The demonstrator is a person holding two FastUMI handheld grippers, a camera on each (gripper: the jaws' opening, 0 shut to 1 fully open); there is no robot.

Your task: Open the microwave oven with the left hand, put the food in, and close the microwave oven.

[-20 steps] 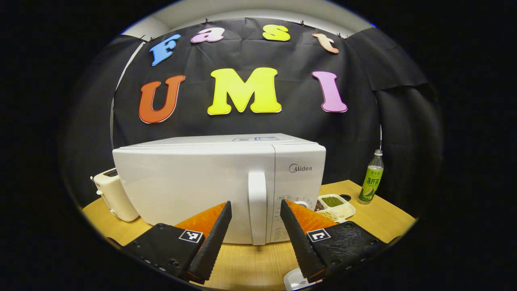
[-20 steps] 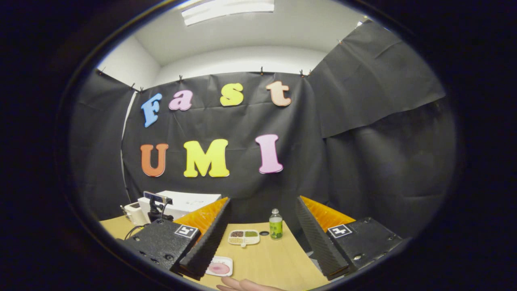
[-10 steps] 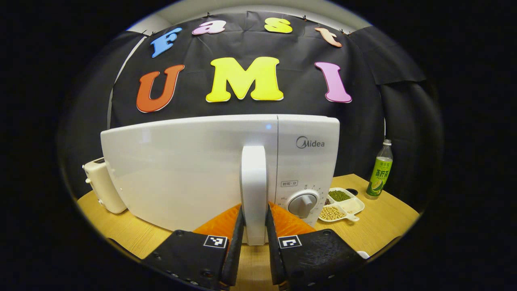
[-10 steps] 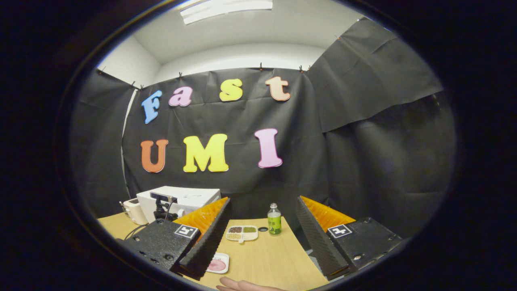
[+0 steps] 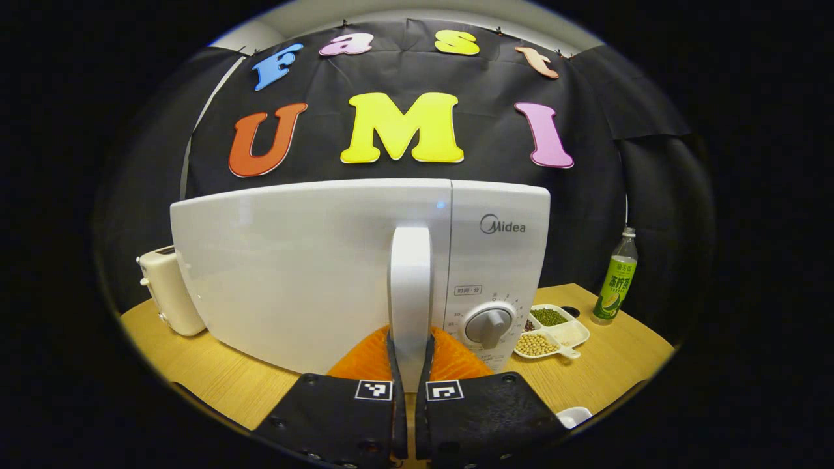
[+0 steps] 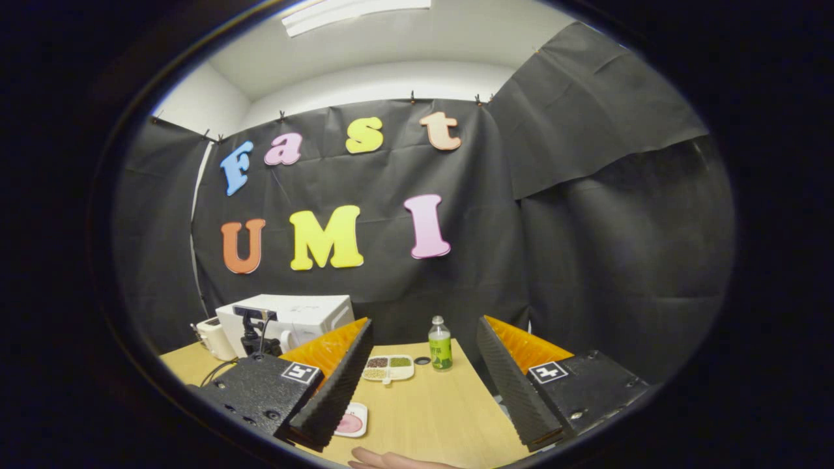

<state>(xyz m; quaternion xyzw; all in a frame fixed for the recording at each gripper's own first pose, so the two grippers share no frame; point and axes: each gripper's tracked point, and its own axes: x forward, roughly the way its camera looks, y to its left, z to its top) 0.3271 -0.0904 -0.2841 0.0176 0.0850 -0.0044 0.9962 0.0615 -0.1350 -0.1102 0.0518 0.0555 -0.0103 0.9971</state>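
Left gripper view: handle (image 5: 410, 286) base behind fingers (image 5: 393, 355)

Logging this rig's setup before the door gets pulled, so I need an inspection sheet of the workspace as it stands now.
Surface: wooden table, light grain.
Job's things: white microwave, door closed; vertical door handle; pink food on a small white plate near the table's front edge.
Clutter: cream toaster beside the microwave; divided tray of beans; green drink bottle, upright.
Grippers: left gripper shut on the door handle; right gripper open, holding nothing, above the table.
Cables: a dark cable trailing on the table, seen in the right gripper view.
Surroundings: black cloth booth wall; white ceiling with a light panel.
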